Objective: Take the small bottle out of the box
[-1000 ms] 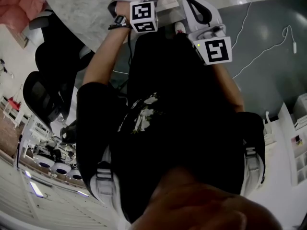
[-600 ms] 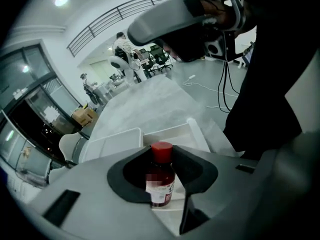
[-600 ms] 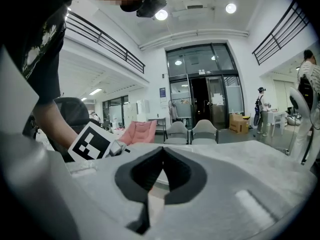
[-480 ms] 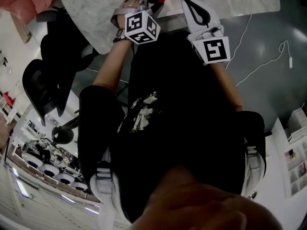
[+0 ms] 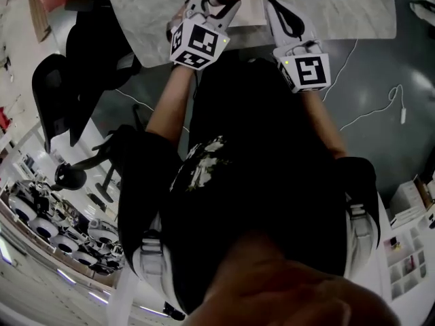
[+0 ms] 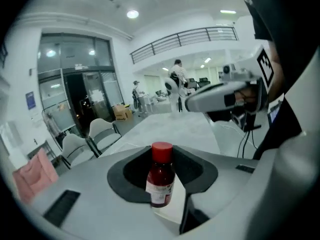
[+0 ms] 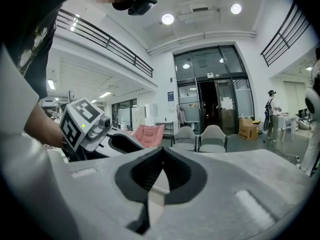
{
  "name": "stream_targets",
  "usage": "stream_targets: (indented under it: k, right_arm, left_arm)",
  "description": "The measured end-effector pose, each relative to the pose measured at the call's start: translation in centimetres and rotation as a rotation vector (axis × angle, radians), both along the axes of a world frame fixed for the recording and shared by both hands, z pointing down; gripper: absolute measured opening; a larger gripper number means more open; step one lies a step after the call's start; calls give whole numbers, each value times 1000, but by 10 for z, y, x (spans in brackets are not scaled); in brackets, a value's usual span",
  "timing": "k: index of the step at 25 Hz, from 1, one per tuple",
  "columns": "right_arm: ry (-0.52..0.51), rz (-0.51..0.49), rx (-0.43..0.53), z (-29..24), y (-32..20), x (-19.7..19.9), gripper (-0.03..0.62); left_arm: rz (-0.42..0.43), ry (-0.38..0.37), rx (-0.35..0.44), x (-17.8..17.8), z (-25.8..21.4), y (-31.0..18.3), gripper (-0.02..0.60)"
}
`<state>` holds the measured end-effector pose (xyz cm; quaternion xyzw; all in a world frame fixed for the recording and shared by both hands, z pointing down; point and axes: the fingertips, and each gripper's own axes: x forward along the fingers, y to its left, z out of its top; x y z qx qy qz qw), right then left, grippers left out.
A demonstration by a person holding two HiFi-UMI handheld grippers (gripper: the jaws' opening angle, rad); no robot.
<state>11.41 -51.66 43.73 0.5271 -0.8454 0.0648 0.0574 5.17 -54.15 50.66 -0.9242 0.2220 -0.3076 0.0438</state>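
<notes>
The main step looks done. The bottle (image 6: pixel 161 176), with its red cap and dark contents, sits clamped between the jaws of the left tool (image 6: pixel 162 171). The room lies open behind it and no box wall is around it. In the head view its cap pokes out past the tip of the left tool, above the white box (image 5: pixel 250 9) on the worktop (image 5: pixel 149 12). I cannot tell from there whether it is fully clear of the rim. What seems left is to carry it aside and set it down, if that is wanted.

The left forearm reaches out from the body. Its tool points forward and somewhat down, and it is rolled so that two faces of its marker cube show from above. The bottle stands upright in the grip, held around its lower body and label, with neck and cap free above the pads.

The right tool (image 7: pixel 162 159) is empty, its jaws together at the tips with nothing between them. It lies close to level just beside the left one, over the worktop edge to the right of the box.
</notes>
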Motion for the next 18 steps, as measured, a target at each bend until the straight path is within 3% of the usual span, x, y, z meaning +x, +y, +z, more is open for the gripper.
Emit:
stream_targets:
  k: [8,12,18]
  right_arm:
    - [3,-77,62,-30,-7,-24,-5]
    - [-6,-111,84,-35,-21,-47,-5]
    - [4,-88,106,-51,-33,-66,-5]
  left_arm:
    - [-144,269,49,-24,-90,8,143]
    - [-141,282,138,-39,-117,11,143]
    - [-131,388,136,-62,-141,8,143]
